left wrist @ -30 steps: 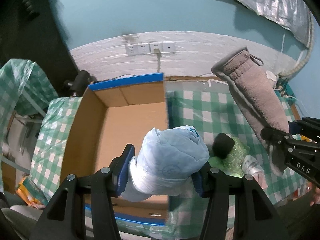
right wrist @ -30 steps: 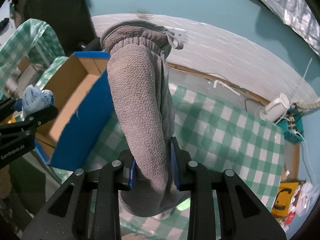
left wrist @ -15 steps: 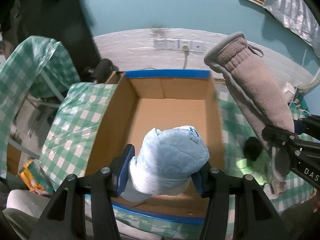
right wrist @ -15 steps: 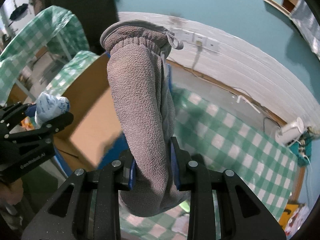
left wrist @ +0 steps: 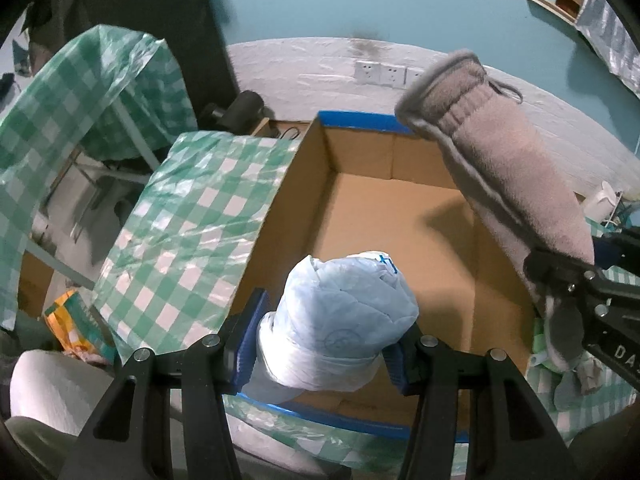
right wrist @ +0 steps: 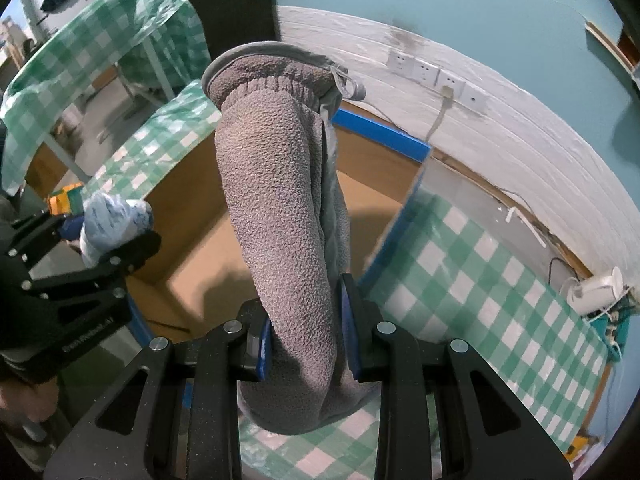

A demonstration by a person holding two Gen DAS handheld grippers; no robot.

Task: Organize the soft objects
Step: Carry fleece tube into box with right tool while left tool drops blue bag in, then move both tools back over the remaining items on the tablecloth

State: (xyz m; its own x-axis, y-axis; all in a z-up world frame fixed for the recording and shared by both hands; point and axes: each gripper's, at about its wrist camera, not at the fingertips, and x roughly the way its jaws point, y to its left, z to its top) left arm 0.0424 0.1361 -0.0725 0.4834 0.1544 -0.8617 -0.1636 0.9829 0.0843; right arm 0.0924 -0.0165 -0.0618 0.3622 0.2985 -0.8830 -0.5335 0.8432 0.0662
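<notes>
My left gripper [left wrist: 325, 344] is shut on a soft light blue bundle [left wrist: 340, 320] and holds it over the near end of an open cardboard box [left wrist: 280, 200] with blue-taped edges. My right gripper [right wrist: 306, 332] is shut on a grey fleece mitten [right wrist: 276, 200] that stands up from the jaws, over the box's right side. The mitten [left wrist: 508, 184] and right gripper also show at the right of the left wrist view. The bundle [right wrist: 112, 220] and box [right wrist: 380, 136] show in the right wrist view. The box floor is bare.
The box sits on a table with a green checked cloth [left wrist: 188, 224]. Small soft items [left wrist: 568, 380] lie on the cloth right of the box. A white wall with sockets [right wrist: 436, 76] runs behind. A second checked table [left wrist: 80, 92] stands at the left.
Both grippers have moved left with their loads, from over the checked cloth to over the box. The box now fills the middle of both views.
</notes>
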